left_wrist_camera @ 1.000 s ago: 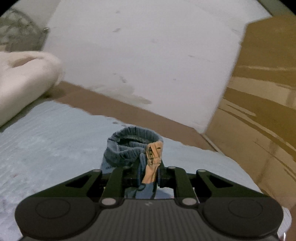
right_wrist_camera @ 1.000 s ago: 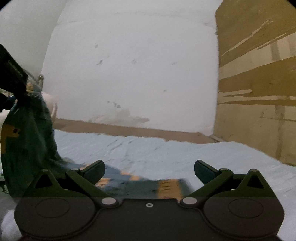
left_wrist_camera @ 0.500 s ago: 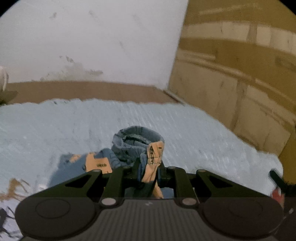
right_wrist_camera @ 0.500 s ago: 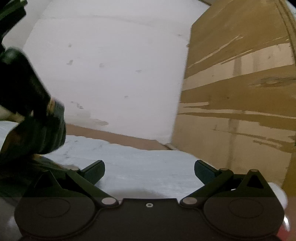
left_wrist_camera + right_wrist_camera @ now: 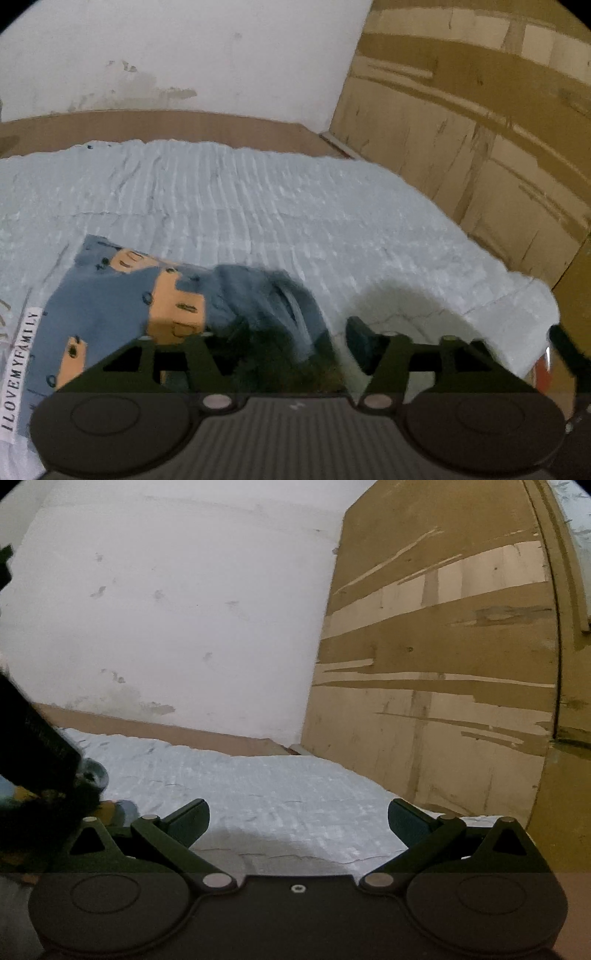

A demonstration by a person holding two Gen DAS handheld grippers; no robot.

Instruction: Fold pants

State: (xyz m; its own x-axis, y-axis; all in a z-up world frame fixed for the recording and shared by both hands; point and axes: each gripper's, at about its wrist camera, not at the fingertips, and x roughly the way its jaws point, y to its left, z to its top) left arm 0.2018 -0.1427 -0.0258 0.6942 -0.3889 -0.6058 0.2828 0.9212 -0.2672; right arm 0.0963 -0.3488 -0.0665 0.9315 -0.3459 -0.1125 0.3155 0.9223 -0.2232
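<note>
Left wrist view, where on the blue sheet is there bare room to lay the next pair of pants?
The blue sheet is bare from the pants back to the brown border by the white wall, and right to the cardboard panel. The near left is crowded: pants lie there, bunched at the left tongs, just opened.

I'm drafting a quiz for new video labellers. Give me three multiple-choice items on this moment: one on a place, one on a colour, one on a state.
1. Where do the pants lie?
A. on the pale blue cover
B. on bare floor
C. on a chair

2. What colour are the pants' patches?
A. red
B. orange
C. green

3. How is the right claw?
A. shut on cloth
B. shut, empty
C. open, empty

Answers:
1 A, the left wrist view shows them spread on the cover.
2 B, orange blocks stand out against the blue fabric.
3 C, its fingers stand wide apart with only the cover between them.
</note>
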